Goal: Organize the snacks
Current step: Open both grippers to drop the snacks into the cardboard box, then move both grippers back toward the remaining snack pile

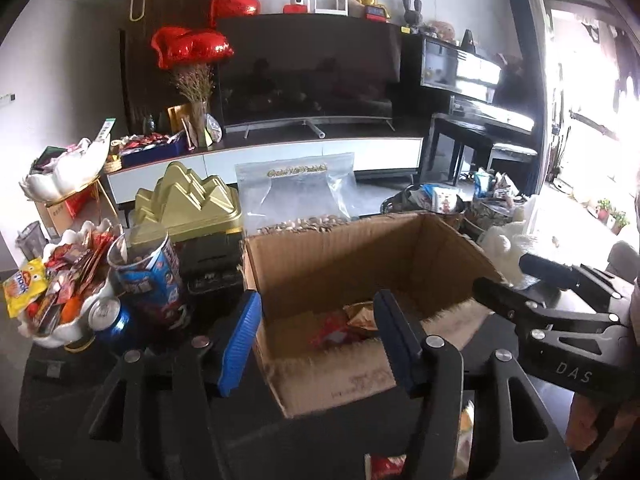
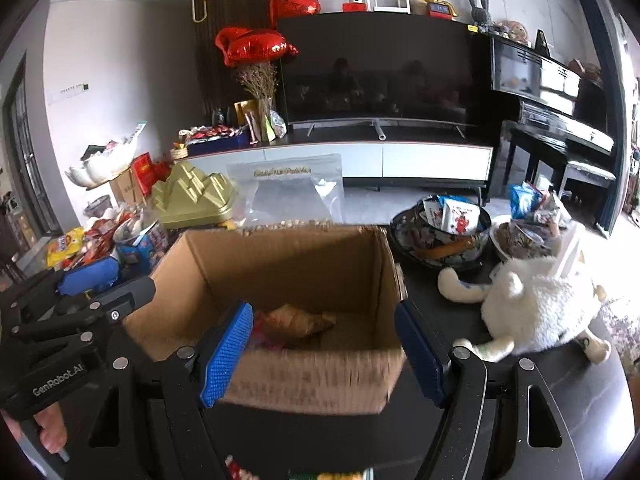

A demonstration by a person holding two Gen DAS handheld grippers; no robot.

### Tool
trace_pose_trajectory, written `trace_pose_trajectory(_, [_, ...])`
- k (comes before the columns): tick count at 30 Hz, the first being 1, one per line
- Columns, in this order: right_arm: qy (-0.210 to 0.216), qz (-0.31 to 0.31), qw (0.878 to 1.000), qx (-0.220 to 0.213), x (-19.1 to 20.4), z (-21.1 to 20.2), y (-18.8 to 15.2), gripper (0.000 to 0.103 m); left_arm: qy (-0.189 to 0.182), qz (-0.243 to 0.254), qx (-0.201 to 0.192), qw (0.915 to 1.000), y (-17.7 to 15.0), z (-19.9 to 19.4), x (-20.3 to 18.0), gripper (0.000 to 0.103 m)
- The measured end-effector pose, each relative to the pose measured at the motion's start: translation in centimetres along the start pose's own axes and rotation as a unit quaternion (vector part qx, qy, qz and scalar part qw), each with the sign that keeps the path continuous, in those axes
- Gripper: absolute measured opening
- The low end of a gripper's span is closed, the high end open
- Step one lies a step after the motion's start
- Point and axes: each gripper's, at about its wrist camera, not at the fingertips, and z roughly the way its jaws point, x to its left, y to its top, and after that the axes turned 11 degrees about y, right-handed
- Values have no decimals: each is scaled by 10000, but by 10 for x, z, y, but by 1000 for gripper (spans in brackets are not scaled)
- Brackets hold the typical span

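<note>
An open cardboard box [image 1: 340, 256] [image 2: 280, 264] stands on the dark table in front of both grippers. On its floor lie a red packet [image 1: 332, 334] and a crinkled gold-brown packet [image 1: 360, 314] [image 2: 300, 322]. My left gripper [image 1: 318, 300] hovers over the box's near left corner, blue pads apart, nothing pressed between them. My right gripper [image 2: 324, 312] hangs over the near wall of the box, jaws spread wider than the packets below, gripping nothing. A hand shows at the lower left of the right wrist view.
Left of the box are a white bowl heaped with snack packets [image 1: 68, 292], a blue can [image 1: 110, 320], a blue paper tub [image 1: 152, 276] and a gold tin [image 1: 188, 204]. A clear zip bag [image 1: 296, 192] stands behind. Right: a white plush toy [image 2: 536, 308], a dark bowl of snacks [image 2: 440, 232].
</note>
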Motion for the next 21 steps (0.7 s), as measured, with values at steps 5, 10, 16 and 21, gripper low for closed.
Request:
trace_pose_trajectory(5, [40, 46, 10000, 47, 4, -26, -23, 74, 21, 131, -147, 9998, -17, -34, -10, 61])
trace_pose_trajectory(10, [30, 205, 9998, 82, 4, -53, -48, 74, -31, 310, -233, 9992, -35, -61, -20, 63])
trace_pose_trajectory(16, [-60, 347, 9992, 191, -1, -80, -75, 74, -185, 539, -266, 9980, -57, -85, -37, 65])
trace_pose_trajectory(21, [-220, 370, 9987, 264, -1, -97, -98, 74, -369, 697, -178, 9967, -77, -94, -46, 67])
